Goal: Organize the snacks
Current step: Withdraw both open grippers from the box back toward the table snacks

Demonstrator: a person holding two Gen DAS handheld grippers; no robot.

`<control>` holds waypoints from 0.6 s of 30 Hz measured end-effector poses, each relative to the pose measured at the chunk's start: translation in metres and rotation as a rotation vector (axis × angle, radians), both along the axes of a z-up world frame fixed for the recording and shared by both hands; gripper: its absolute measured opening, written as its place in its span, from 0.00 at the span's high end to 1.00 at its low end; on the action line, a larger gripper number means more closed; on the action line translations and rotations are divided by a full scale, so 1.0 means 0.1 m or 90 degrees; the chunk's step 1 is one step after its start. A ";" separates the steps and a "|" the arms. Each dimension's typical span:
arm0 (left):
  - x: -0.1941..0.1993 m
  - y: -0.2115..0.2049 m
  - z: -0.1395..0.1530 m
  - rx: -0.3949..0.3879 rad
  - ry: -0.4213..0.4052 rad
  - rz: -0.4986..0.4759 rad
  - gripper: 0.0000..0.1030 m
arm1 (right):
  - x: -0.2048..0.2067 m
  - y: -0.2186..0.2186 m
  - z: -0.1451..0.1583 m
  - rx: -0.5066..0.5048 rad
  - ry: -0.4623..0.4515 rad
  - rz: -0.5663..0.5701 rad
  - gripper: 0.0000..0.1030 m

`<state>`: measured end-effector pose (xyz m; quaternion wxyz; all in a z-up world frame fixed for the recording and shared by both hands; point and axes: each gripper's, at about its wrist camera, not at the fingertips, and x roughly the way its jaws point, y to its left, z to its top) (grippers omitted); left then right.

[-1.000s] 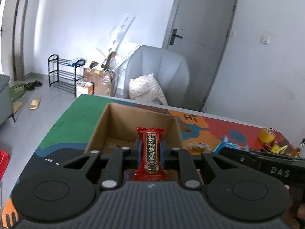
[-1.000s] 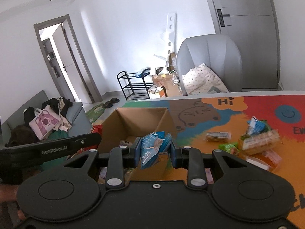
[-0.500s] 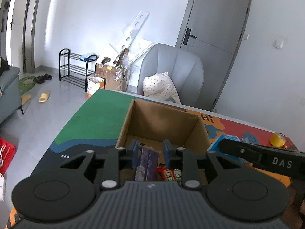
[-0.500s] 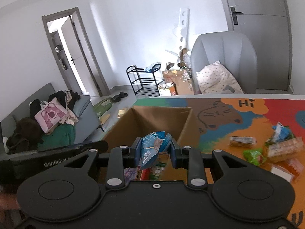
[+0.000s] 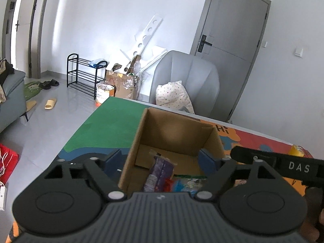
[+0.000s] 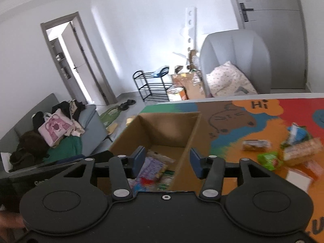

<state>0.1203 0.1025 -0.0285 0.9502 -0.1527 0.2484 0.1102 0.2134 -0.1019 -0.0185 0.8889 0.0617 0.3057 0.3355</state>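
Hovering over the cardboard box near the table's left edge, left gripper and right gripper both gape wide, holding nothing. Purple snack pack lies inside the box; loose snacks sit toward the table's right side, apart from the box.

home living room: sofa, shoe rack, armchair

Box: matt brown corrugated cardboard, raw-cut rim | snack packets inside: glossy crinkled plastic film | bench mat: smooth printed surface, low sheen | left claw: matt black plastic, ribbed body, blue pads | right claw: matt black plastic | armchair: smooth grey upholstery | floor: glossy grey tiles
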 end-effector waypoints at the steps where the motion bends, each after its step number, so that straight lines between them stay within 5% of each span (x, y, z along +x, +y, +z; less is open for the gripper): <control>1: 0.01 -0.03 0.00 0.001 -0.001 -0.004 0.16 | 0.01 -0.04 0.00 0.000 0.000 -0.005 0.46; 18: 0.08 -0.60 0.04 0.021 -0.011 -0.092 0.02 | -0.07 -0.70 0.02 0.006 -0.020 -0.083 0.21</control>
